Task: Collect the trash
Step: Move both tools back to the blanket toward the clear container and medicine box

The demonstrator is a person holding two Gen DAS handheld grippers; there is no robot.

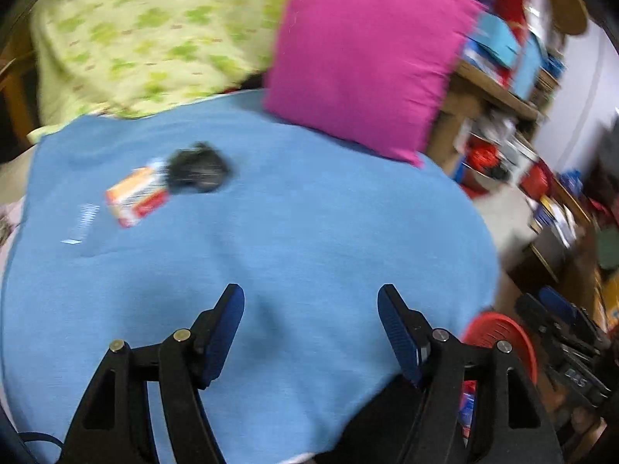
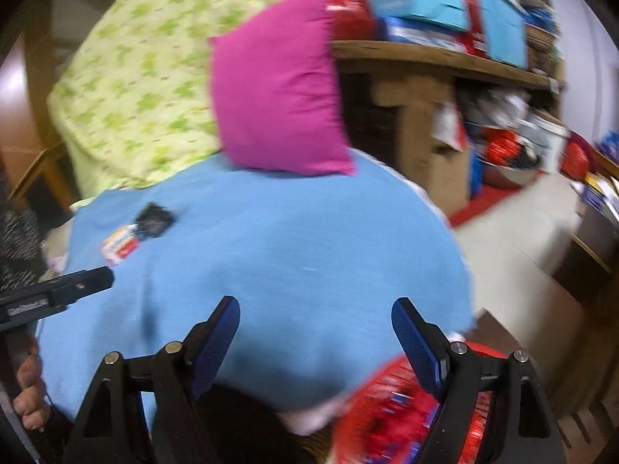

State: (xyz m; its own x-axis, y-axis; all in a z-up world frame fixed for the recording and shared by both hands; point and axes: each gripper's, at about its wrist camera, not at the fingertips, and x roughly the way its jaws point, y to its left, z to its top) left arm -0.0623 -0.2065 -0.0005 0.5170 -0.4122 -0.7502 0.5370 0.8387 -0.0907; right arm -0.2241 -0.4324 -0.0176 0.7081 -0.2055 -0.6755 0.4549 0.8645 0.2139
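On the blue blanket [image 1: 309, 212] lie an orange-and-white packet [image 1: 135, 197] and, touching it, a black crumpled piece [image 1: 199, 170]; a small pale scrap [image 1: 83, 224] lies just left of them. The same packet [image 2: 120, 245] and black piece [image 2: 154, 220] show at the left of the right wrist view. My left gripper [image 1: 311, 294] hangs open over bare blanket, well short of the trash, with nothing between its fingers. My right gripper [image 2: 316, 303] is open and empty too, above the blanket's near edge. A red basket [image 2: 387, 406] with red and blue wrappers inside sits under its right finger.
A magenta pillow [image 1: 367, 62] leans at the back of the bed beside a green-patterned quilt [image 1: 147, 31]. Cluttered wooden shelves [image 2: 445, 58] and boxes stand to the right, across a strip of pale floor [image 2: 514, 232]. A hand [image 2: 29, 394] shows at the lower left.
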